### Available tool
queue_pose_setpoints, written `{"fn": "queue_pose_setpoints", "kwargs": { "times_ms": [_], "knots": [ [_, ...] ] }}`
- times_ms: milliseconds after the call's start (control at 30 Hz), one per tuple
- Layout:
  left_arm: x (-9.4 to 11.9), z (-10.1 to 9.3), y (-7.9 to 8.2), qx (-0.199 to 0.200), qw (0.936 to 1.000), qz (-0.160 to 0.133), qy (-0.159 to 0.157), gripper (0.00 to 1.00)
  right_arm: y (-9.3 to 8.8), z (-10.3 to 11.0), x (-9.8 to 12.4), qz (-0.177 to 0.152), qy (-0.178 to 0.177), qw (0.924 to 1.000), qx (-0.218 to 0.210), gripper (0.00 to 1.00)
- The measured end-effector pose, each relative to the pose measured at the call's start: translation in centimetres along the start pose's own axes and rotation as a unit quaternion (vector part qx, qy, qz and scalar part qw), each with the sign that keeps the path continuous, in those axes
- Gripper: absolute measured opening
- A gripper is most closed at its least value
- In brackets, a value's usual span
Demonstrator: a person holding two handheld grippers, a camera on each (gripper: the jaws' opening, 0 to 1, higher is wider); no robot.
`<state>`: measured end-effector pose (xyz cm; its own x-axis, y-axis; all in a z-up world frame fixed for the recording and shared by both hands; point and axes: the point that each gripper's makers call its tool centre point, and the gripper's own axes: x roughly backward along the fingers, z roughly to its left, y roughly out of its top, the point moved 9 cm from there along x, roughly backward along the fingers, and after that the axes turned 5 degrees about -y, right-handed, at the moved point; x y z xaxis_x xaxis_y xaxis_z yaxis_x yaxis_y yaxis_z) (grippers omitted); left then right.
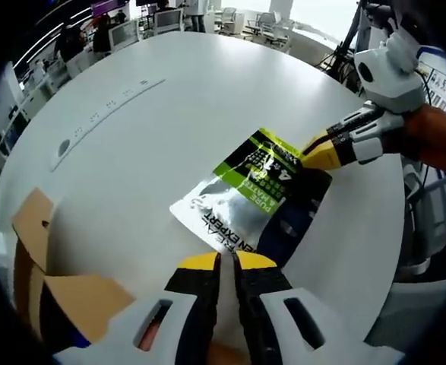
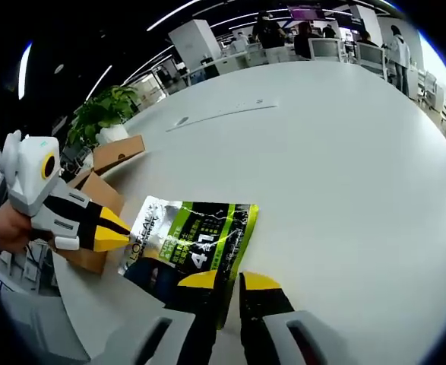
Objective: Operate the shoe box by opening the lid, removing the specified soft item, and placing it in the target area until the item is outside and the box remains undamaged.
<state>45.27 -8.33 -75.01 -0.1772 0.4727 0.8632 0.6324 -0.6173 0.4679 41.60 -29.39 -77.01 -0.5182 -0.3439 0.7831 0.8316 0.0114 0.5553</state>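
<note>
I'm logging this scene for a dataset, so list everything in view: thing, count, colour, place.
Sachet pack: one, silver, green and dark, flat on the table between both grippers.
Cardboard shoe box: one, brown, flaps open, at the table edge.
Table: one, white, round.
Potted plant: one, green, behind the box.
Office desks and chairs: several, background.
Left gripper: yellow-tipped, jaws closed, at the pack's edge.
Right gripper: yellow-tipped, at the pack's opposite edge.

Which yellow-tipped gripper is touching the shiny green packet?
The right gripper rests its tips on the packet's green end. The left gripper sits just short of the silver end, jaws nearly together, holding nothing.
</note>
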Motion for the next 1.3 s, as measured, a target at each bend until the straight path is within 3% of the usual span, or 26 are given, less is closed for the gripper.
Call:
{"fn": "queue_pose_setpoints", "kwargs": {
  "times_ms": [167, 400, 633, 733, 1000, 1133, 1300],
  "knots": [
    [1.3, -0.3, 0.7, 0.037, 0.9974, -0.051, -0.036, 0.1, 0.5, 0.4, 1.0, -0.016, 0.0, 0.9998, -0.008, 0.06],
    [4.5, -0.6, 1.4, 0.048, 0.99, -0.122, -0.053, 0.14, 1.3, 1.7, 2.4, -0.051, 0.015, 0.9984, -0.02, 0.1],
    [6.6, -0.1, 0.4, 0.052, 0.9853, -0.155, -0.051, 0.16, 1.6, 3.5, 3.6, -0.067, 0.022, 0.9974, -0.016, 0.12],
    [8.1, 0.5, 0.1, 0.077, 0.9765, -0.191, -0.062, 0.18, 1.9, 4.4, 4.0, -0.074, 0.027, 0.9968, -0.014, 0.12],
    [11.9, 1.5, -2.6, 0.07, 0.9748, -0.209, -0.032, 0.19, 2.3, 7.7, 3.9, -0.075, 0.05, 0.9959, 0.011, 0.12],
    [13.9, 2.3, -4.7, 0.076, 0.9725, -0.219, -0.02, 0.23, 2.4, 10.3, 3.5, -0.076, 0.074, 0.9942, 0.018, 0.14],
    [16.4, 3.8, -7.4, 0.082, 0.9702, -0.228, 0.004, 0.27, 3.2, 14.0, 3.0, -0.086, 0.105, 0.9892, 0.056, 0.19]
  ]
}}
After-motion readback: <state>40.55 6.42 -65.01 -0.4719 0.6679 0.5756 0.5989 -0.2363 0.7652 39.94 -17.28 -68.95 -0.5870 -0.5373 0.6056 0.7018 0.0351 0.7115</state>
